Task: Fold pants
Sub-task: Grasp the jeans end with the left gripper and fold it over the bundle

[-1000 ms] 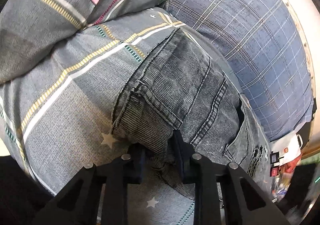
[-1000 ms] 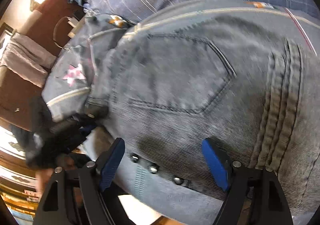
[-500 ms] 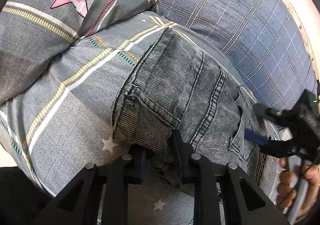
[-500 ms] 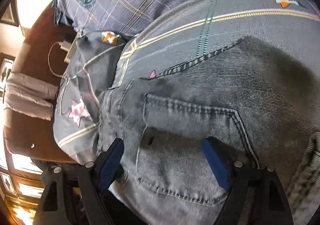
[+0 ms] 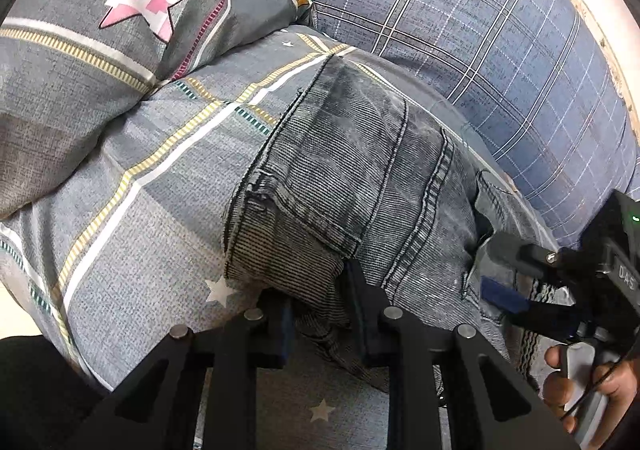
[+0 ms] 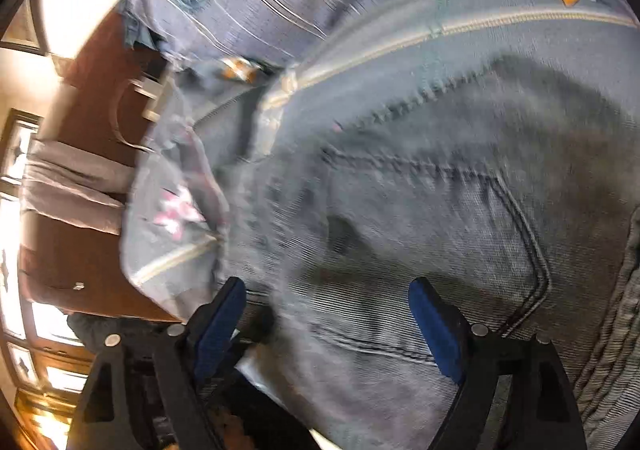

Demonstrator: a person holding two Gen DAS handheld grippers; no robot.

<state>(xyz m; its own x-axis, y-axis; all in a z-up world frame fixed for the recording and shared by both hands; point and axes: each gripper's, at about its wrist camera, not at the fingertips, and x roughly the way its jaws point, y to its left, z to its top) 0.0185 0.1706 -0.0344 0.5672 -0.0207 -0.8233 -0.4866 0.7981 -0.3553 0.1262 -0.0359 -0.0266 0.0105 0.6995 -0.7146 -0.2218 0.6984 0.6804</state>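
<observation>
My left tool (image 5: 322, 310) pinches the jeans (image 5: 360, 185) hem; right tool (image 6: 328, 314) gapes wide. Denim's heavy, floppy; I'd grab thick seams.

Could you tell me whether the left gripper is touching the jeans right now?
Touching. The left wrist view shows the left gripper with its jaws closed on a bunched fold of the jeans.
</observation>
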